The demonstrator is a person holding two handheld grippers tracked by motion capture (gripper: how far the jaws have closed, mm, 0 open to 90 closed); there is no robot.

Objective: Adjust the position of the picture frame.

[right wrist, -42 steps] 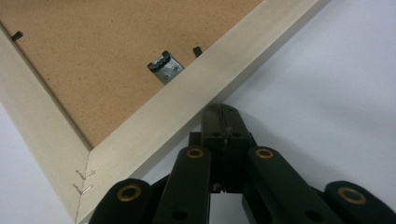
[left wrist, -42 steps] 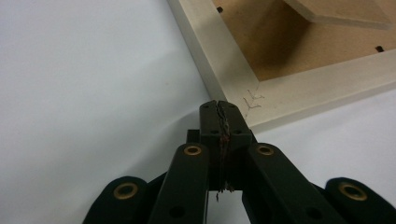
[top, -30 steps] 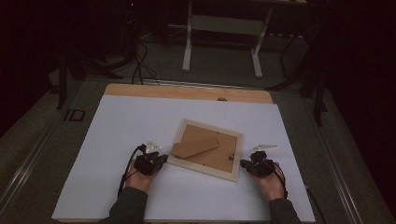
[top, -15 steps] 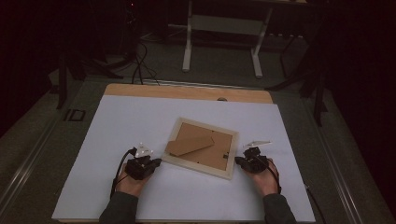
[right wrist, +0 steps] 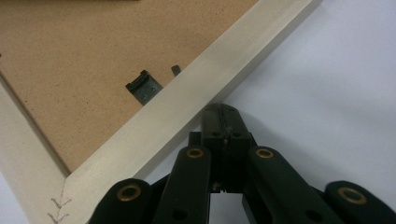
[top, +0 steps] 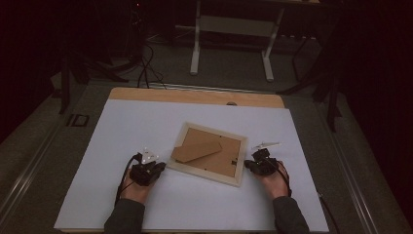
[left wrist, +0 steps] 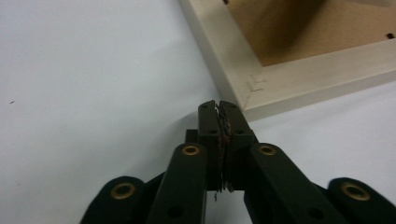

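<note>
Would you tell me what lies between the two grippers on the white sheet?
The picture frame lies face down between the left gripper and the right gripper, its brown backing up; the high view shows this.

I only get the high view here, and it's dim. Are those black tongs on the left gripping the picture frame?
Observer: No. In the left gripper view the left tongs are shut on nothing, with their tips beside a mitred corner of the picture frame.
Operator: And the ones on the right?
Observer: The right tongs are shut too and empty, with their tips at the frame's outer edge.
Operator: Anything on the back I can't make out?
Observer: A small dark metal clip sits on the brown backing board, beside the rail nearest those tongs.
</note>
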